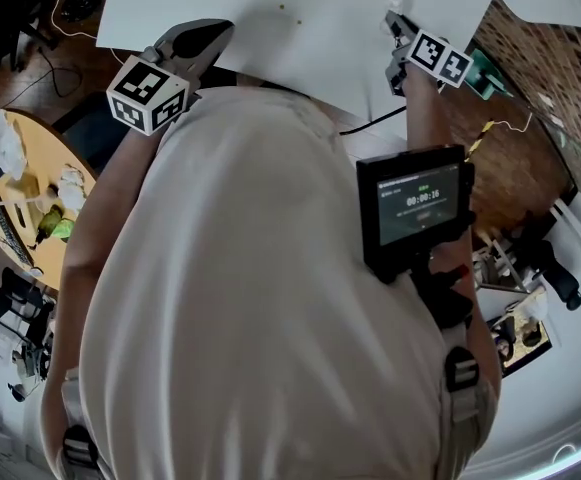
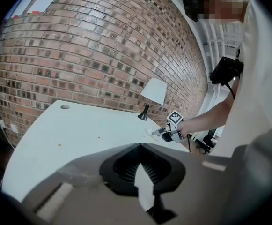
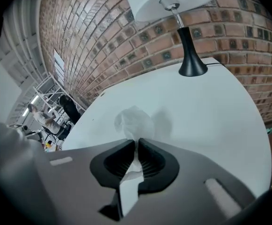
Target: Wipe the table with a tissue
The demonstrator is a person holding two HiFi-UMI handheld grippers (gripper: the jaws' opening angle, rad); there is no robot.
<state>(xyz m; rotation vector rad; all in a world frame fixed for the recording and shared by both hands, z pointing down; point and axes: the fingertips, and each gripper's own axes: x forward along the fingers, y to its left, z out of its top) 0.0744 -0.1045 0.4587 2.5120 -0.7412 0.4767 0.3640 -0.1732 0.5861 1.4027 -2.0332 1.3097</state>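
Note:
The white table (image 1: 300,38) lies in front of the person. A crumpled white tissue (image 3: 133,121) rests on it, and my right gripper (image 3: 137,142) is shut on its near end, jaws angled down at the tabletop. The left gripper view shows that right gripper (image 2: 166,131) with the tissue (image 2: 153,132) at its tip, near the table's right side. In the head view the right gripper (image 1: 394,23) is at the upper right. My left gripper (image 1: 215,33) hovers over the table's near left edge. Its jaws (image 2: 139,145) are shut with nothing in them.
A black-stemmed lamp (image 3: 192,62) with a white shade stands at the table's back by the brick wall (image 2: 103,55). Small specks (image 1: 282,8) dot the tabletop. A round wooden side table (image 1: 30,198) with clutter is at the left. A screen device (image 1: 417,208) hangs on the person's chest.

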